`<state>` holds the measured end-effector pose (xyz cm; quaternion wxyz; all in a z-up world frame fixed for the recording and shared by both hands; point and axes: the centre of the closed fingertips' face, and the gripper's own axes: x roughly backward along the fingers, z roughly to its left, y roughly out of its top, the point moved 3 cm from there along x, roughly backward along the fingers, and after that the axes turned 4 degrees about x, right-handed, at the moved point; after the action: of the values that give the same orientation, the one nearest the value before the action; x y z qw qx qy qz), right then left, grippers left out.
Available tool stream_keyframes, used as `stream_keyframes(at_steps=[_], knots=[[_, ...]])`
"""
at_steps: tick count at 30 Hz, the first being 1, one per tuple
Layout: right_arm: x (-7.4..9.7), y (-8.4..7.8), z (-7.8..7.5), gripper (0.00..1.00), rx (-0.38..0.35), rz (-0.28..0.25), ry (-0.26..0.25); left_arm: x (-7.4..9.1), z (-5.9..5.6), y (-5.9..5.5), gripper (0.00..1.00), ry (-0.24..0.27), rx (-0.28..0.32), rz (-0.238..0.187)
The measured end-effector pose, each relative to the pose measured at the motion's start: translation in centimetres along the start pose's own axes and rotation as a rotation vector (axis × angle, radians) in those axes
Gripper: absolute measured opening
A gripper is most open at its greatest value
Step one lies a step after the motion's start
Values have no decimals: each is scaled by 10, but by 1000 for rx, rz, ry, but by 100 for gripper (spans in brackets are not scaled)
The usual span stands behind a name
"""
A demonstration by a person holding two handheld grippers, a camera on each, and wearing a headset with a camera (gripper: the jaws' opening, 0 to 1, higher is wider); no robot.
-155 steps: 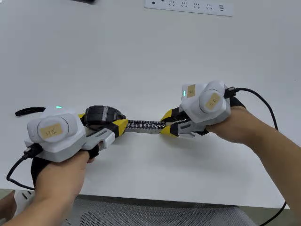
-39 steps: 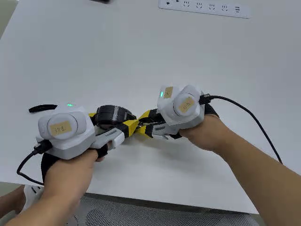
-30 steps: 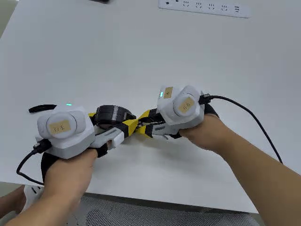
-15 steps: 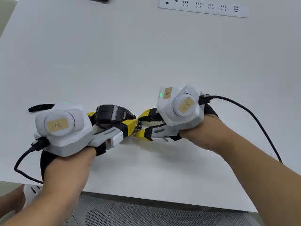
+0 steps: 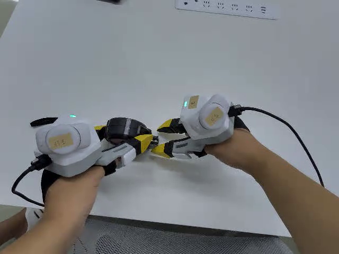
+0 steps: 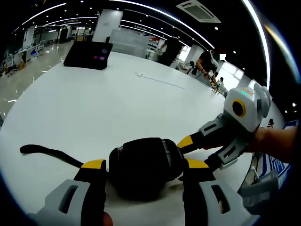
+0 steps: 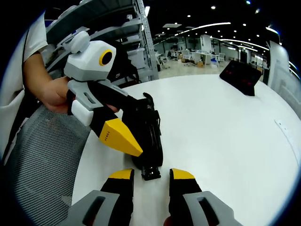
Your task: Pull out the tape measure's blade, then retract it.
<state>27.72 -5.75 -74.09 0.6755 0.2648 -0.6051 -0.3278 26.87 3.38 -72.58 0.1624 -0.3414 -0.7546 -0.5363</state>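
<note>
A black tape measure (image 5: 123,127) rests on the white table (image 5: 159,63), and my left gripper (image 5: 122,135) is shut on its body. In the left gripper view the case (image 6: 141,154) fills the gap between the yellow-tipped jaws of the left gripper (image 6: 145,166). The blade is wound in, with just its hook end (image 7: 150,173) sticking out of the case (image 7: 146,127). My right gripper (image 5: 162,138) stands open at that end, one jaw on either side of the hook, apart from it. The right gripper (image 7: 151,176) points straight at the case.
A black wrist strap (image 5: 42,121) trails left from the tape measure. A white power strip (image 5: 225,8) lies at the table's far edge. The right gripper's cable (image 5: 288,135) runs off to the right. A mesh chair seat (image 5: 159,241) sits below the near table edge.
The drawn-out blade has gone back into the case as the right gripper closed in on the left. In the last half second the right jaws have spread apart.
</note>
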Motion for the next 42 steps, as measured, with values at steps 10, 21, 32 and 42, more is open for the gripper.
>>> stream_keyframes(at_steps=[10,21,32,42], knots=[[9,3,0,28,-9,-18,-25,4,-2,2,63,-13,-23,1],[27,0,3,33,-61,-60,-74,15,2,5,65,-35,-56,4],[48,0,4,40,-72,-69,-113,29,7,4,74,-47,-170,38],[66,-5,5,48,-81,-66,-155,42,14,8,81,-28,-265,44]])
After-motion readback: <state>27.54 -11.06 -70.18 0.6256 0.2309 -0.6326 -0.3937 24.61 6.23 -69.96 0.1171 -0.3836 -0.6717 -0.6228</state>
